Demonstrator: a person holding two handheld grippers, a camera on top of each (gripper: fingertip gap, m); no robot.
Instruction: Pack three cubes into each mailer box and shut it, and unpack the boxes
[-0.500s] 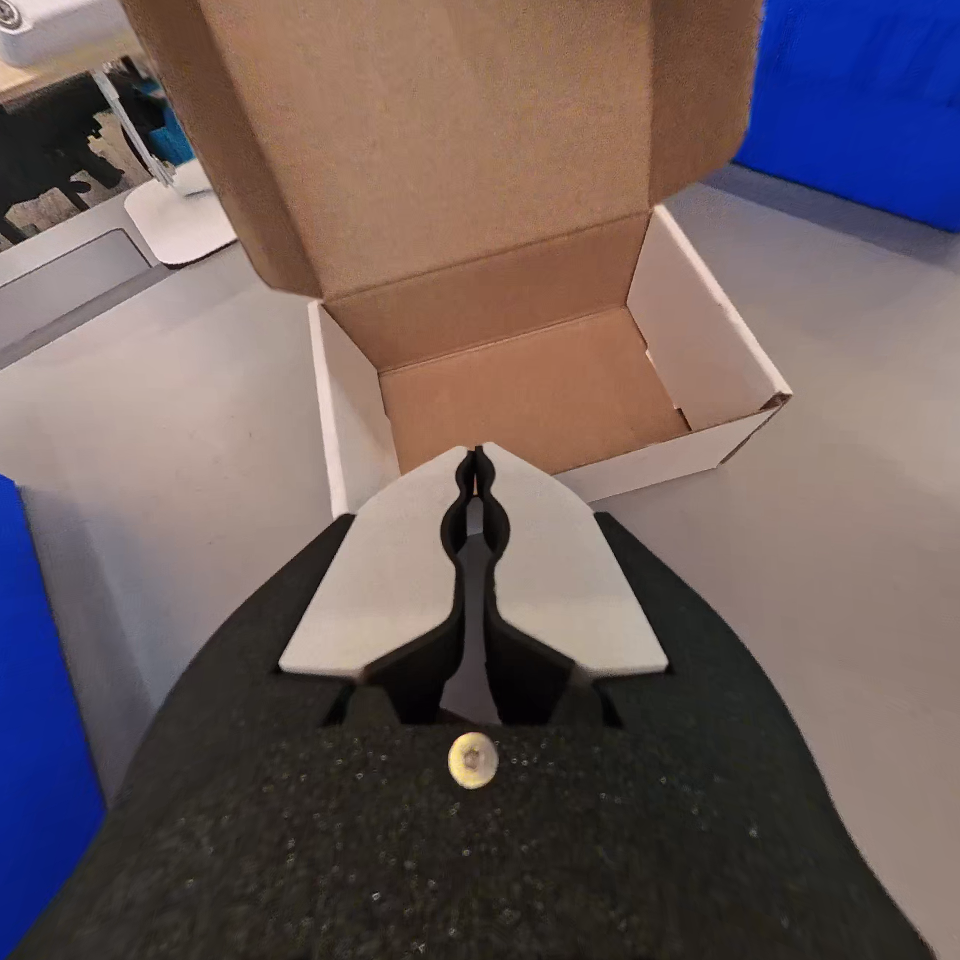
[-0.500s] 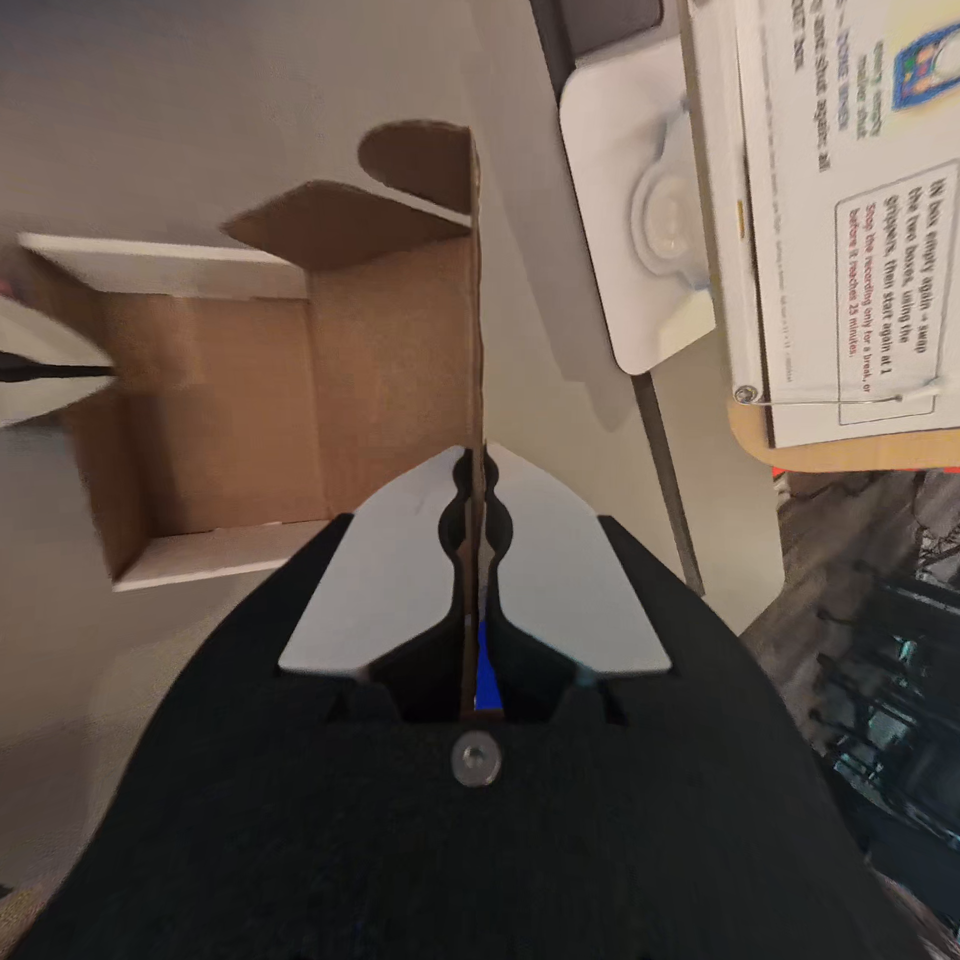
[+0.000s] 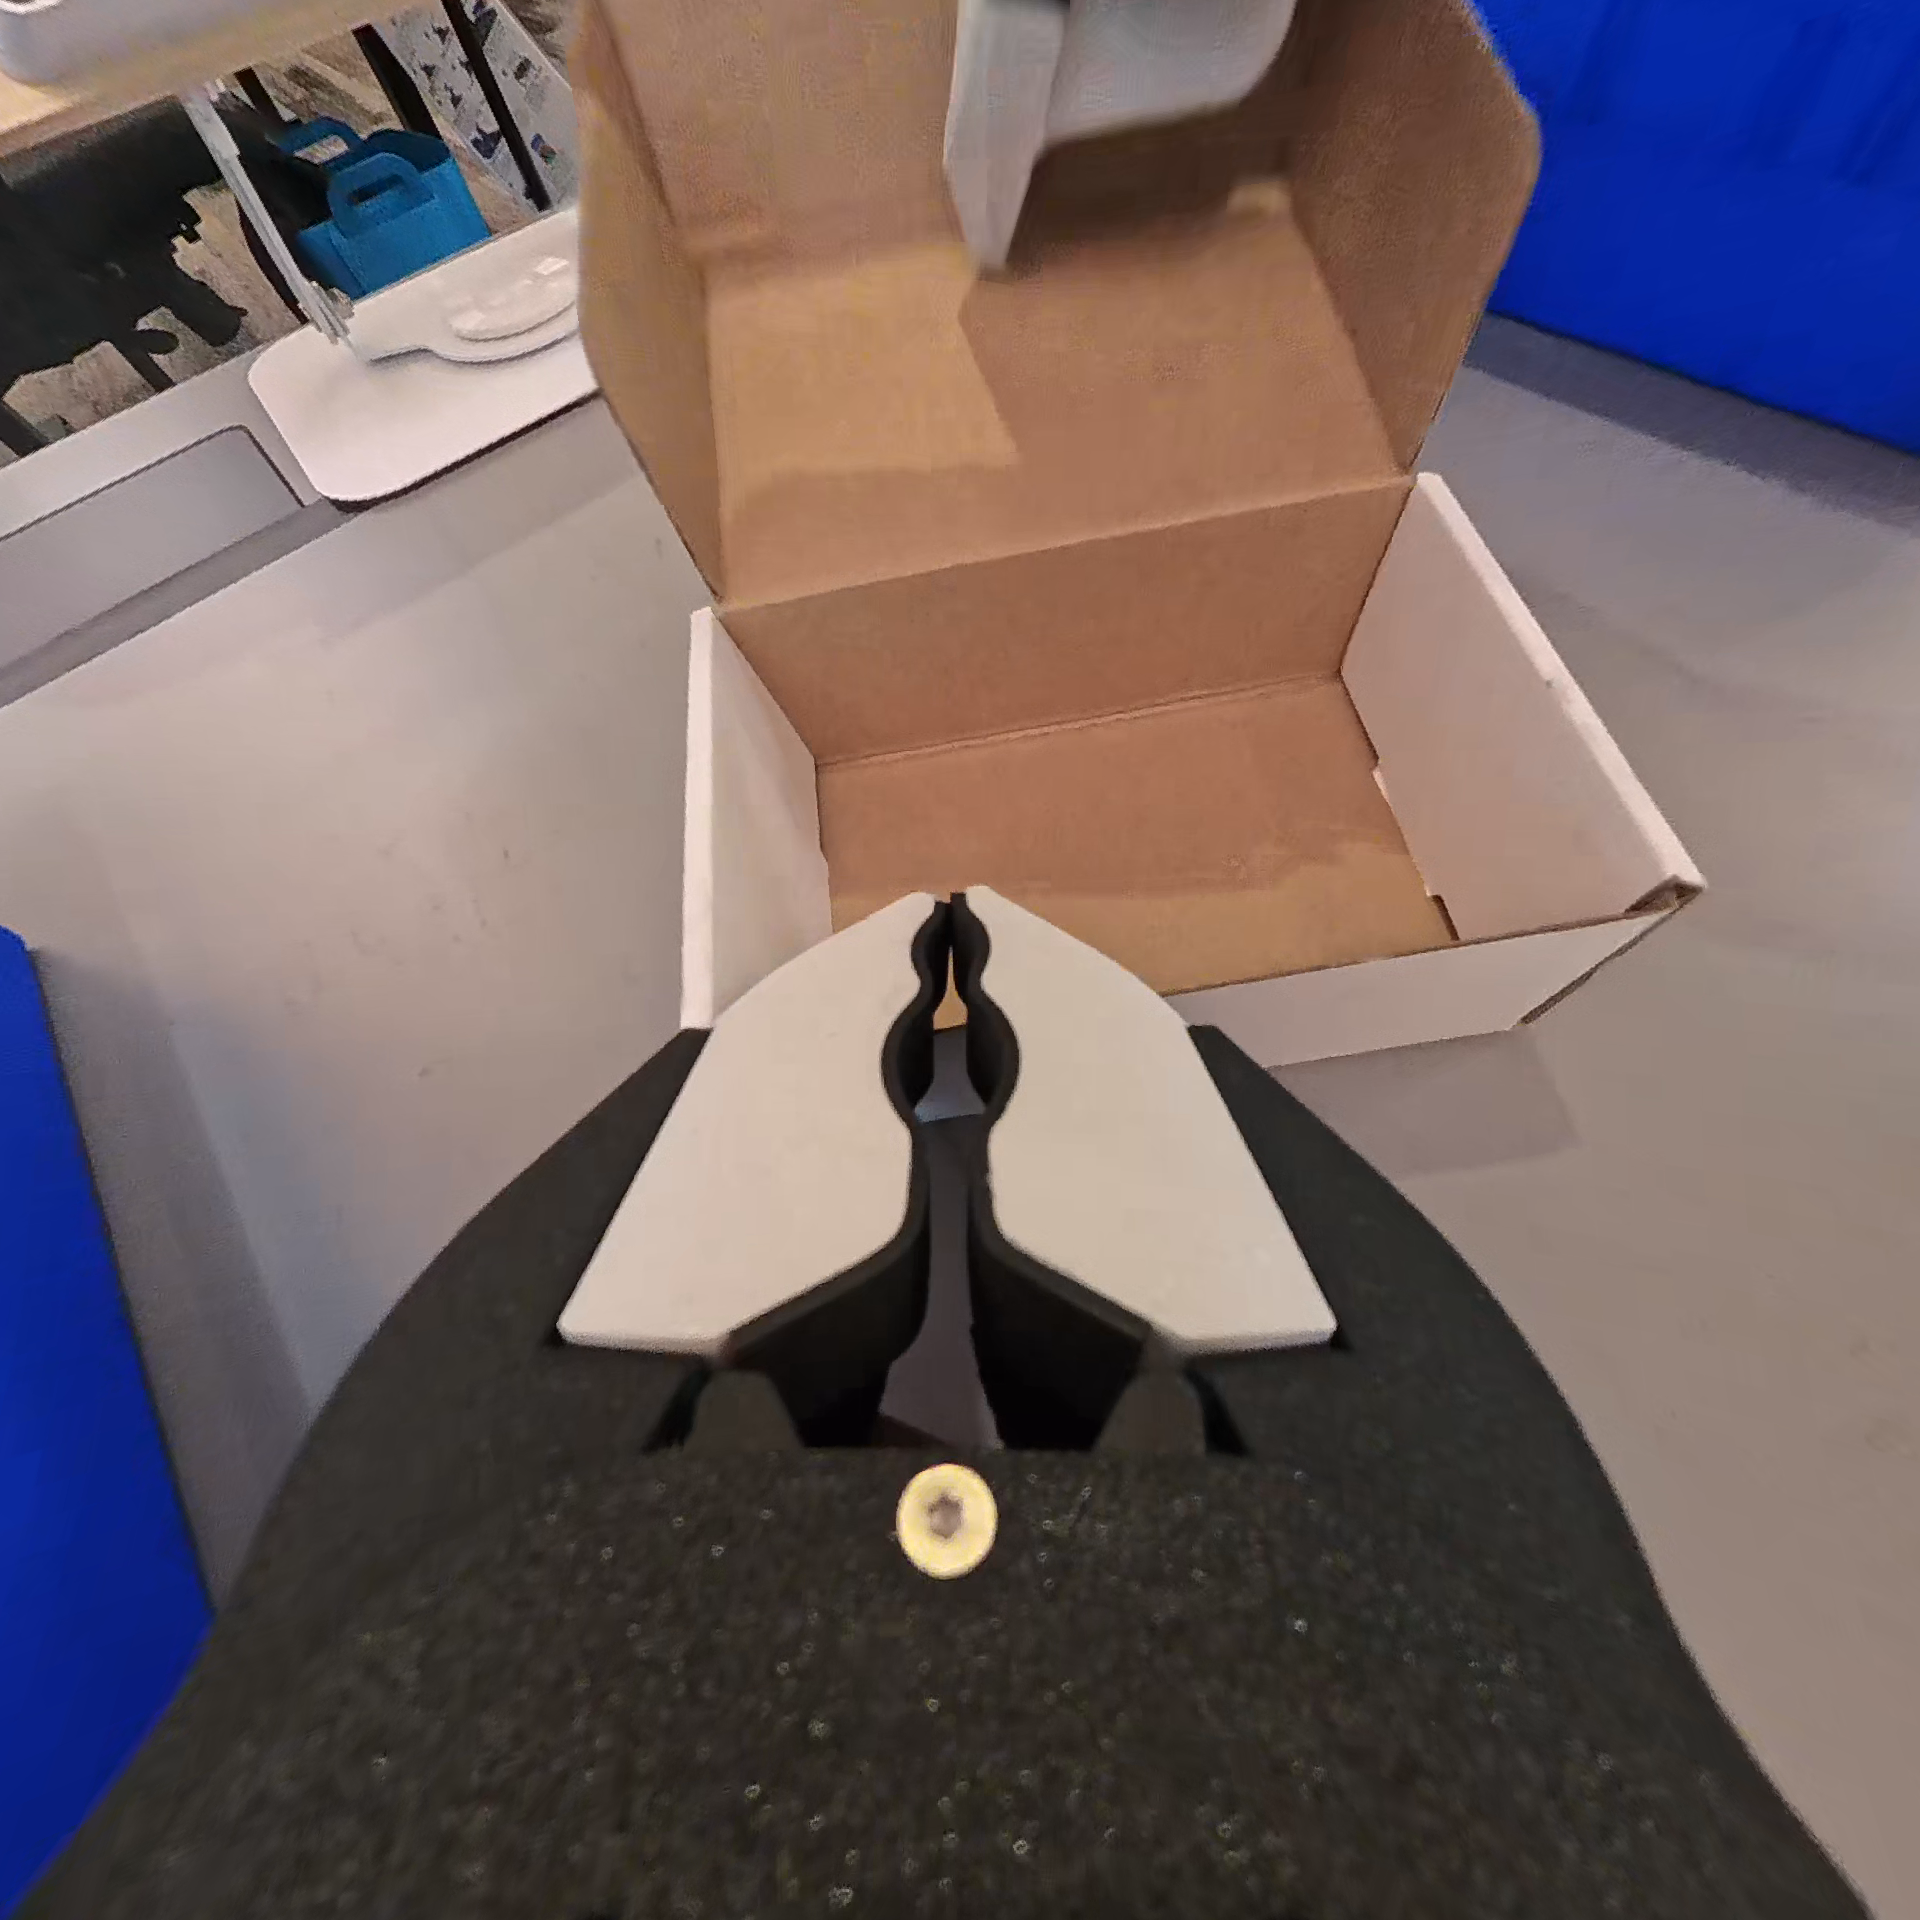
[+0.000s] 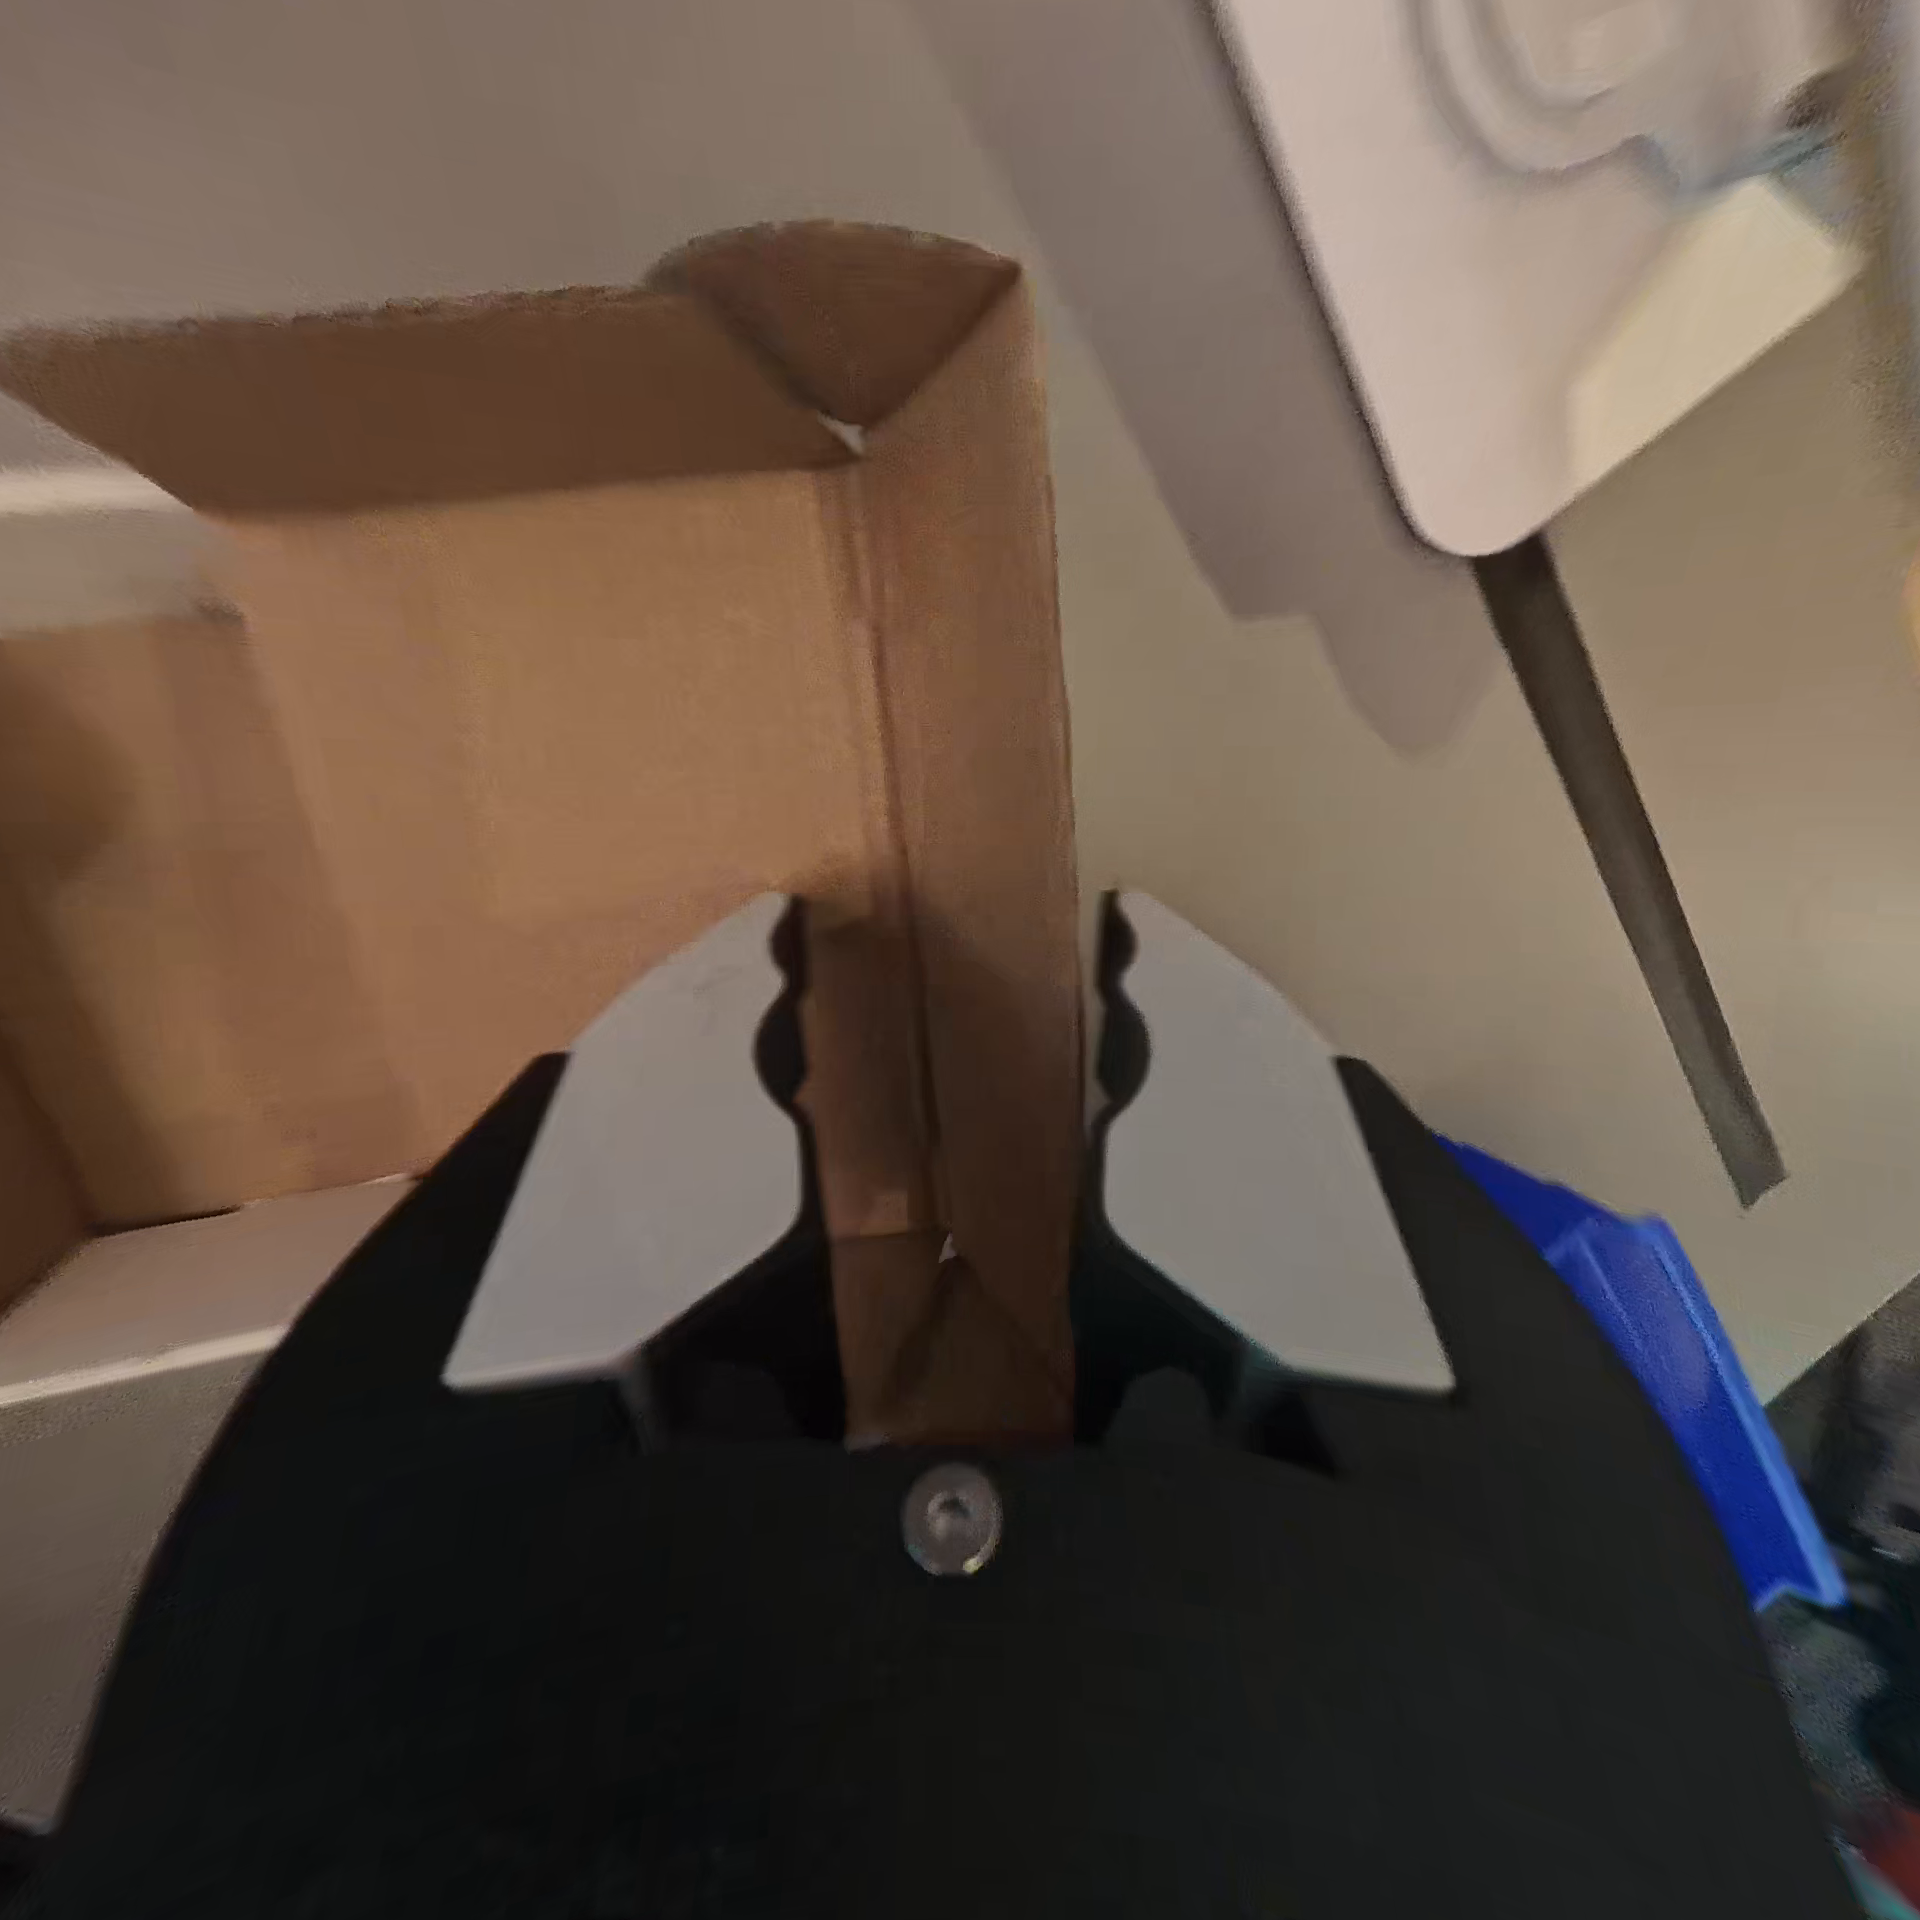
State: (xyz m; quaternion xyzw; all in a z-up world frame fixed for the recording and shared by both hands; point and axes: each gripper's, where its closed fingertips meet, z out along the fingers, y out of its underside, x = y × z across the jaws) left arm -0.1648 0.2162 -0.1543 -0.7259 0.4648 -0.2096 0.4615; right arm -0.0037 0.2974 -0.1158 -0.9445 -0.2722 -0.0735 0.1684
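left gripper [image 3: 951, 914] closed before empty mailer box [image 3: 1538, 831], right gripper [image 4: 951, 914] astride lid flap [image 4: 977, 831]

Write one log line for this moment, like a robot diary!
mailer box: open, no cubes seen | lid: up, front flap between right gripper fingers | right gripper: open | left gripper: shut, empty, near box front

Mailer box [image 3: 1538, 831]: white outside, plain brown cardboard inside, lid [image 3: 1039, 395] incl. Left gripper [image 3: 952, 914]: pale grey fingers, black speckled body, brass-coloured screw [image 3: 945, 1521] behind the fingers. Table [image 3: 312, 831] grey w/ blue panel [image 3: 1714, 177] beyond fingers, to the right. Right gripper [image 4: 951, 914]: same grey & black.
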